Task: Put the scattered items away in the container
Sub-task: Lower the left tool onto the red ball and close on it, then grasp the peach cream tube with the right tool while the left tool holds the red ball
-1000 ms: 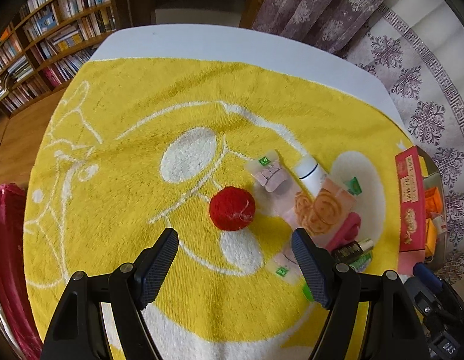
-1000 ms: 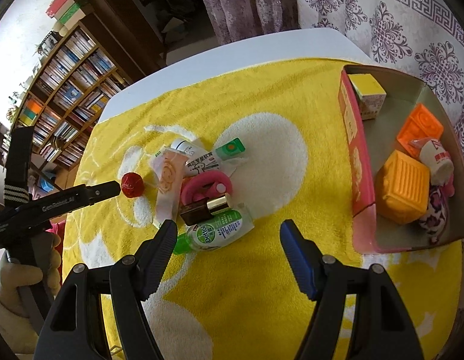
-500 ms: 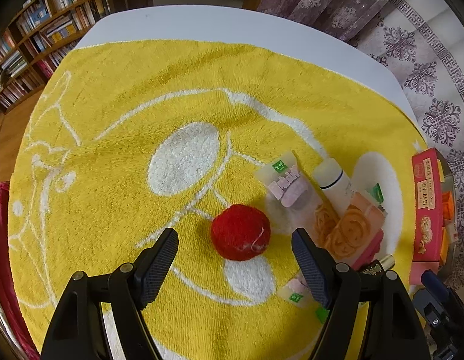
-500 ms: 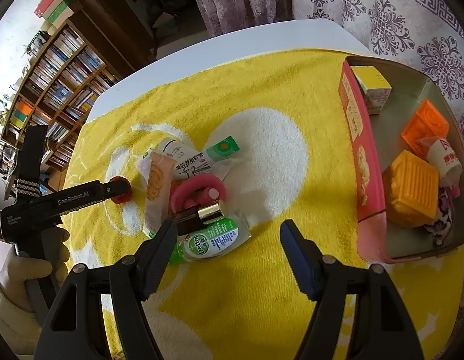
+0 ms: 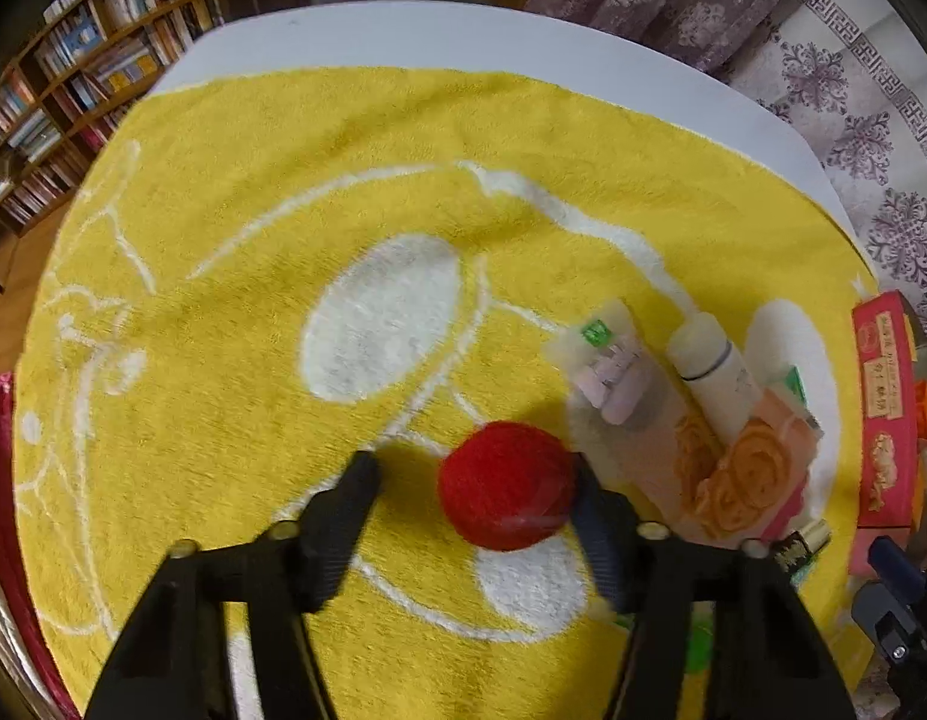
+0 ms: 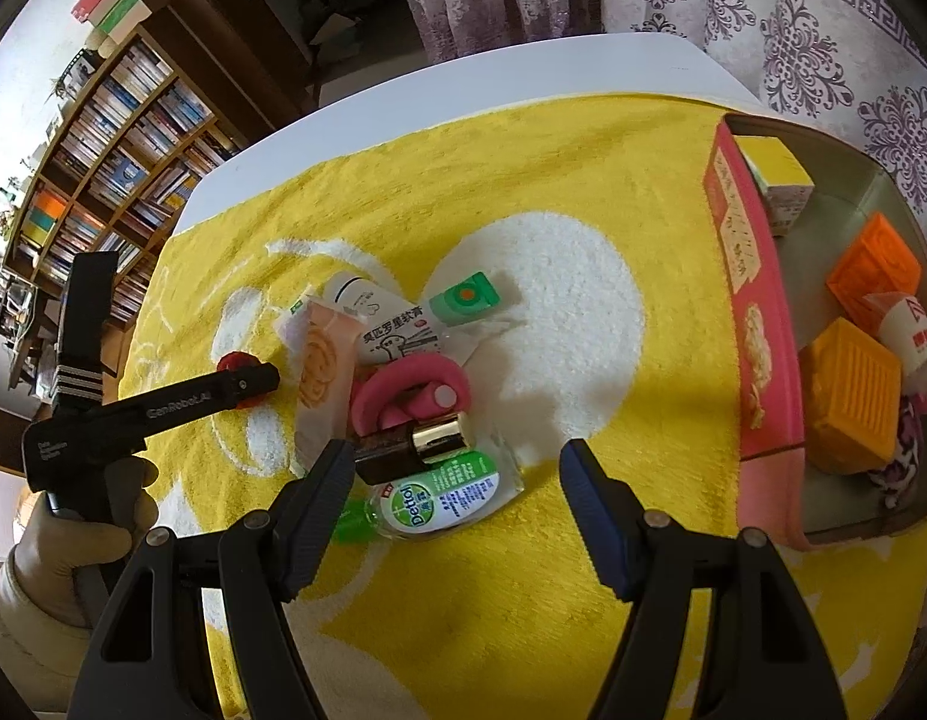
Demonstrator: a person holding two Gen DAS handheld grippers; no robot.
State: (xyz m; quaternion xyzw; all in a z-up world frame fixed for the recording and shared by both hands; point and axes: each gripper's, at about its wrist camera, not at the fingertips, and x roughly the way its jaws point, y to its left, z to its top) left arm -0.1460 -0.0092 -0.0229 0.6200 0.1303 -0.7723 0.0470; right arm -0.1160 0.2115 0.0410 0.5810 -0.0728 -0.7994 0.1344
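Note:
A red yarn ball [image 5: 504, 485] lies on the yellow towel [image 5: 283, 192]. My left gripper [image 5: 475, 480] is open around it; the right finger touches the ball, the left finger stands apart. In the right wrist view the ball [image 6: 234, 361] is mostly hidden behind the left gripper [image 6: 247, 383]. My right gripper [image 6: 457, 468] is open and empty above a Detol bottle [image 6: 439, 498] and a dark lipstick [image 6: 412, 447]. A pink ring [image 6: 412, 387], a white tube [image 6: 397, 324] and a peach sachet [image 6: 322, 372] lie in a pile. The pink-walled container [image 6: 757, 324] stands at right.
The container holds orange blocks [image 6: 850, 402], a yellow box [image 6: 775, 180] and a small cup [image 6: 910, 330]. A sachet with pink pads [image 5: 613, 378] lies right of the ball. A bookshelf [image 6: 103, 138] stands beyond the white table [image 6: 523, 72]. A patterned curtain [image 5: 871, 138] hangs at right.
My left gripper has moved forward and down until its fingers stand on both sides of the red ball. My right gripper has moved slightly closer to the pile.

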